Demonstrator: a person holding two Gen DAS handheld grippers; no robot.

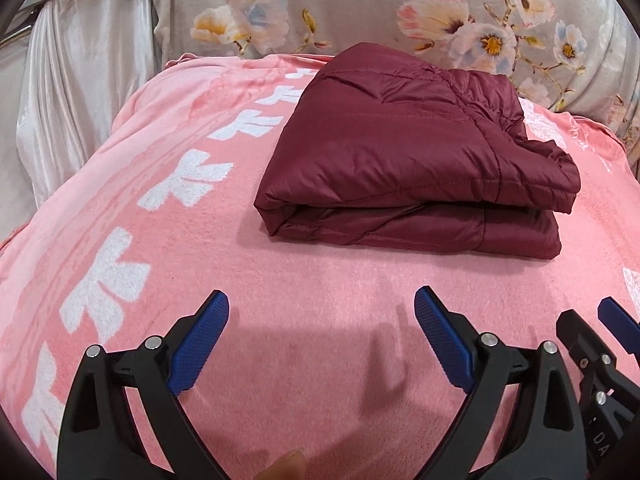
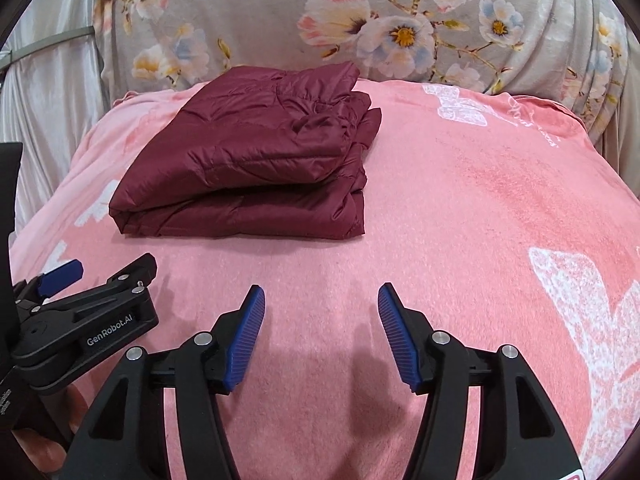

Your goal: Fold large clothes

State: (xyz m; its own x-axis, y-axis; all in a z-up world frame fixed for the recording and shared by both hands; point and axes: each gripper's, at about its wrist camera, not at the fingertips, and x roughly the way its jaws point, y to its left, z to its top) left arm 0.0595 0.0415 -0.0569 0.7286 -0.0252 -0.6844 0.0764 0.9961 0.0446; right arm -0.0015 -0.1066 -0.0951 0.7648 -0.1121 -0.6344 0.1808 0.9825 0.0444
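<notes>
A dark red padded jacket lies folded into a thick rectangular stack on the pink blanket; it also shows in the right wrist view, at the left of centre. My left gripper is open and empty, hovering over bare blanket in front of the jacket. My right gripper is open and empty, also short of the jacket and to its right. Each gripper shows in the other's view: the right one at the edge, the left one at the left.
The pink blanket with white flower prints covers the work surface. A grey floral fabric rises behind it. A shiny white curtain hangs at the left.
</notes>
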